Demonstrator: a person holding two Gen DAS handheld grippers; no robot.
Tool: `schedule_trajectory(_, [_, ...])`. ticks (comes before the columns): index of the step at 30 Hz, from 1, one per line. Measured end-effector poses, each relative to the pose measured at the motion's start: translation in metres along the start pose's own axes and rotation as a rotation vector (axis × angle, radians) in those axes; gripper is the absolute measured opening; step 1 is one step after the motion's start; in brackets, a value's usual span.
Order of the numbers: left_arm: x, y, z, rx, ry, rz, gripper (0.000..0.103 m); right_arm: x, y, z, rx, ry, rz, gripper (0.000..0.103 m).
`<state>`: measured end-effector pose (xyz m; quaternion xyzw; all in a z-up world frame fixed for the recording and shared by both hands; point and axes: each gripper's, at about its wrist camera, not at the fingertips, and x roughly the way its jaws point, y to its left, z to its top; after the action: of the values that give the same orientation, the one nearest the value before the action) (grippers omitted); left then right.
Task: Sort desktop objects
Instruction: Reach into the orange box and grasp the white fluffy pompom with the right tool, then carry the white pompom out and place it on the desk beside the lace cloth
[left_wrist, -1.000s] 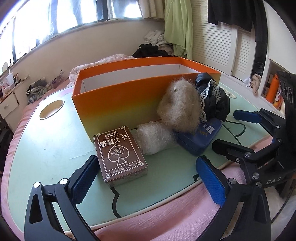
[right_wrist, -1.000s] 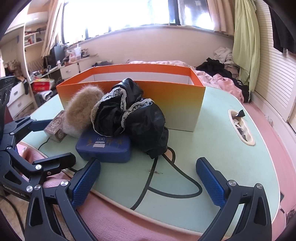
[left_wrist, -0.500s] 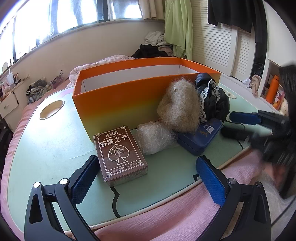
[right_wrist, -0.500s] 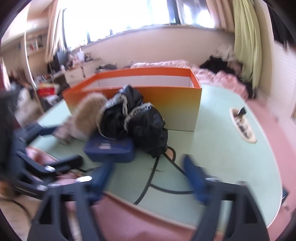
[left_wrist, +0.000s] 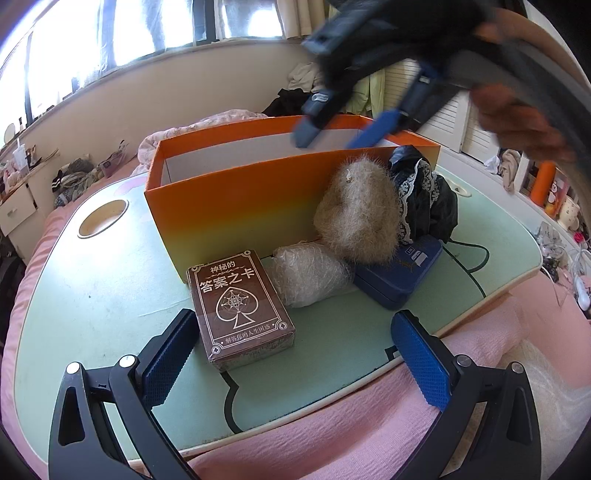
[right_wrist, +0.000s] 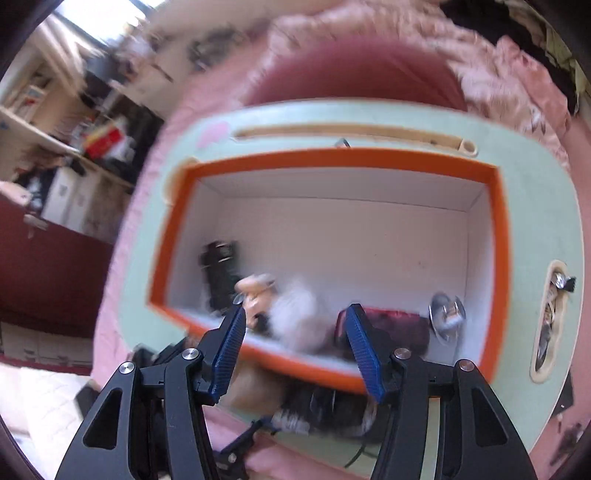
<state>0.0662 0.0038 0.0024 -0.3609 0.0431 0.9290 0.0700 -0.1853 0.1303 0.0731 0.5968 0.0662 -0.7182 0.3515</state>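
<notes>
Looking through the left wrist view, I see my left gripper (left_wrist: 291, 354) spread wide and empty, the card box (left_wrist: 240, 306) low centre between its fingers. My right gripper (right_wrist: 295, 350), fingers apart, hangs over the orange box (right_wrist: 498, 236).

Daylight floods in from the windows (left_wrist: 147, 40) along the back wall in the left wrist view, blown out to near white, with soft glare on the wall below. The scene is bright and shadows under the card box (left_wrist: 240, 306) on the green table (left_wrist: 92, 295) are faint and diffuse. That view is sharp at centre, yet the right gripper (left_wrist: 340, 133) crossing the top is smeared by motion blur. Fisheye bending curves the table edge and darkens the corners. The right wrist view is blurred nearly throughout; only its own fingers (right_wrist: 360, 341) stay crisp, and the orange box (right_wrist: 498, 236) rim streaks
</notes>
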Motion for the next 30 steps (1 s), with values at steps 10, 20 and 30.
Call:
schedule_trajectory(10, [0.000,0.001,0.002,-0.002,0.002,-0.001,0.103,0.033,0.011,0.013,-0.021,0.187,0.090,0.040])
schedule_trajectory(20, [-0.001,-0.002,0.003,-0.002,0.001,0.001,0.103,-0.002,0.003,0.009,0.007,0.116,0.096,0.040])
schedule_trajectory(30, [-0.001,-0.003,0.001,-0.002,0.000,0.001,0.103,0.051,0.016,0.001,-0.097,0.223,-0.073,0.017])
